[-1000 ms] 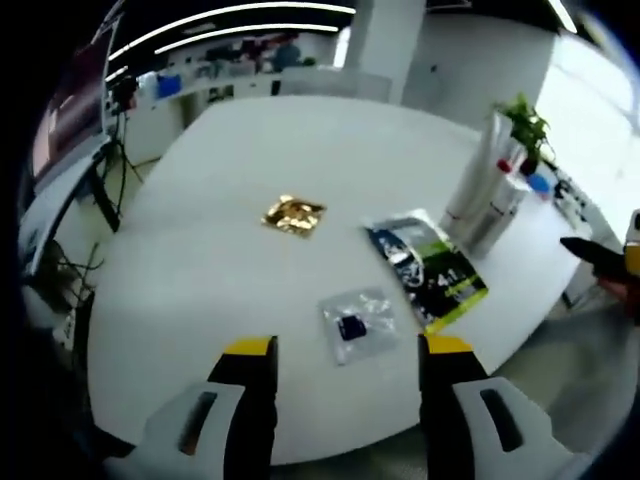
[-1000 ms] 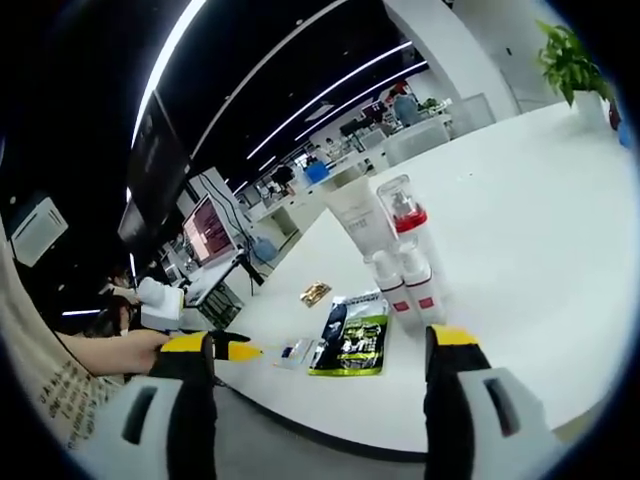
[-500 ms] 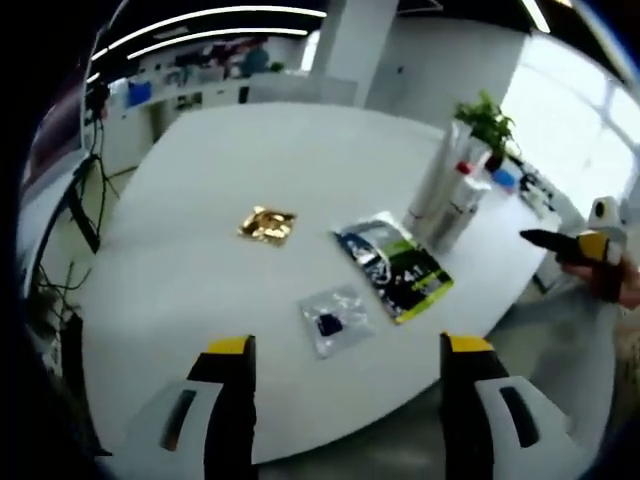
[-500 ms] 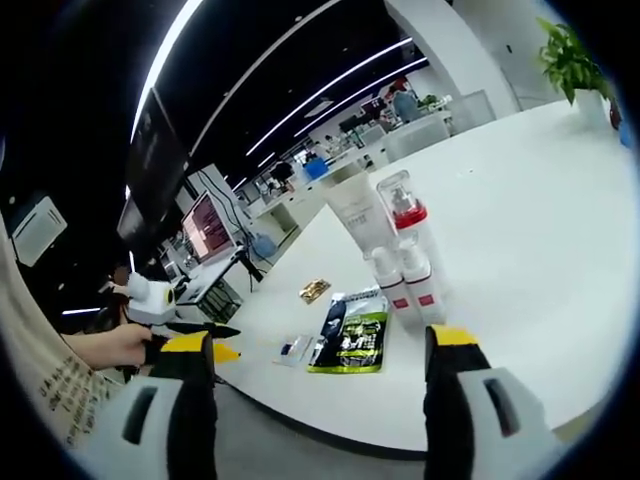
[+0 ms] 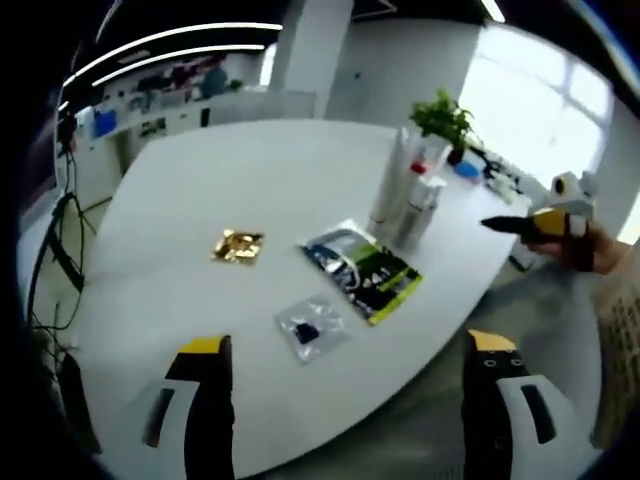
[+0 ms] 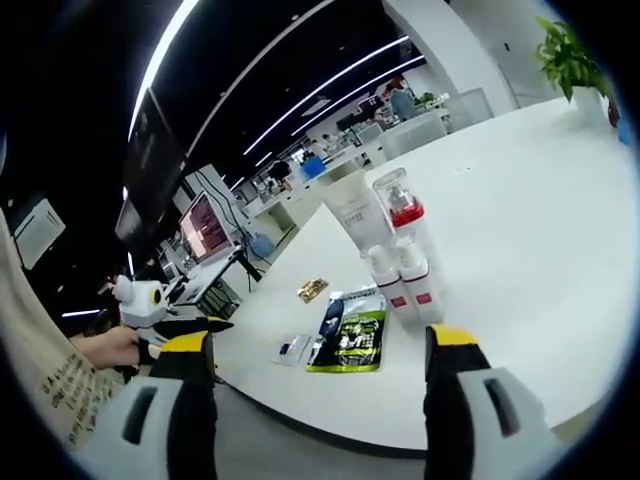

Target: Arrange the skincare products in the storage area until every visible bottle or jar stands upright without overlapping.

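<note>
Skincare bottles (image 6: 400, 255) stand clustered upright at centre frame on the counter (image 6: 520, 230), both grippers (image 5: 345, 385) (image 6: 320, 375) spread and empty, so approach should be slow, clearing the flat sachet (image 6: 350, 340).

The bench (image 5: 200, 200) has a smooth, matt white top. Beside the white plastic bottles (image 6: 410, 285) lies a glossy printed sachet (image 5: 362, 272); further from them a crinkled, shiny gold foil packet (image 5: 238, 245) and a clear plastic bag (image 5: 310, 328). The tallest bottle carries a clear plastic cap (image 6: 392, 190) over red.
</note>
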### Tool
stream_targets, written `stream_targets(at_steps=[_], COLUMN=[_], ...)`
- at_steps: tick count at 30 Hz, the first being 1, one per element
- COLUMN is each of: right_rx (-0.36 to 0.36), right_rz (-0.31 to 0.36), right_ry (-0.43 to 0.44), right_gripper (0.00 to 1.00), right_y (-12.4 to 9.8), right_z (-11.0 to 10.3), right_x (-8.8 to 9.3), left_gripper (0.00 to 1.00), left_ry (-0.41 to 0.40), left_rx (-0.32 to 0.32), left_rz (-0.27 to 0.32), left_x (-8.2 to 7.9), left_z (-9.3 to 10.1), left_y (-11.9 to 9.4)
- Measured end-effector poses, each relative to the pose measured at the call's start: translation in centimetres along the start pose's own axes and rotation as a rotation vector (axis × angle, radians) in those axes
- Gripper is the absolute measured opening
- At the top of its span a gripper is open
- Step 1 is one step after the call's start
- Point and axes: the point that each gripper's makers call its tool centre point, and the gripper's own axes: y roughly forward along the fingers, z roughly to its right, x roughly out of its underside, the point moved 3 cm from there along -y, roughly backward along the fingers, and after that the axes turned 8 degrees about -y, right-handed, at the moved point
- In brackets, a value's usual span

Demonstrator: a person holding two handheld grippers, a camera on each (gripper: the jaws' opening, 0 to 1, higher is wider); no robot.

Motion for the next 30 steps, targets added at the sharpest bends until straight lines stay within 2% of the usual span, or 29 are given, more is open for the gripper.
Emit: stream_targets(at_steps=[5, 6, 8, 16, 21, 30], right_rx=[0.003, 0.004, 0.004, 0.011, 0.016, 0.017], right_rz=[-0.008, -0.010, -0.013, -0.013, -0.012, -0.012], right_ry=[-0.001, 0.000, -0.001, 0.000, 0.000, 0.006], right_gripper=[0.87, 0.87, 0.87, 0.87, 0.87, 0.86], right_y=[0.03, 0.04, 0.06, 0.04, 0.01, 0.03], right_z=[0.05, 0.06, 0.05, 0.10, 0.15, 0.23], right_x=[0.09, 0.11, 0.16, 0.18, 0.17, 0.16], left_gripper=[0.94, 0.94, 0.94, 0.93, 0.93, 0.94], left_ry=[0.056, 0.088, 0.102, 0.073, 0.093, 0.075], left_rx=[-0.005, -0.002, 0.006, 0.012, 0.018, 0.032], left_rz=[-0.011, -0.025, -0.041, -0.030, -0.048, -0.056], left_x=[0.23, 0.41, 0.64, 0.50, 0.76, 0.77], left_z=[0.30, 0.38, 0.63, 0.34, 0.50, 0.44], left_y=[0.17, 0.27, 0.41, 0.46, 0.61, 0.84])
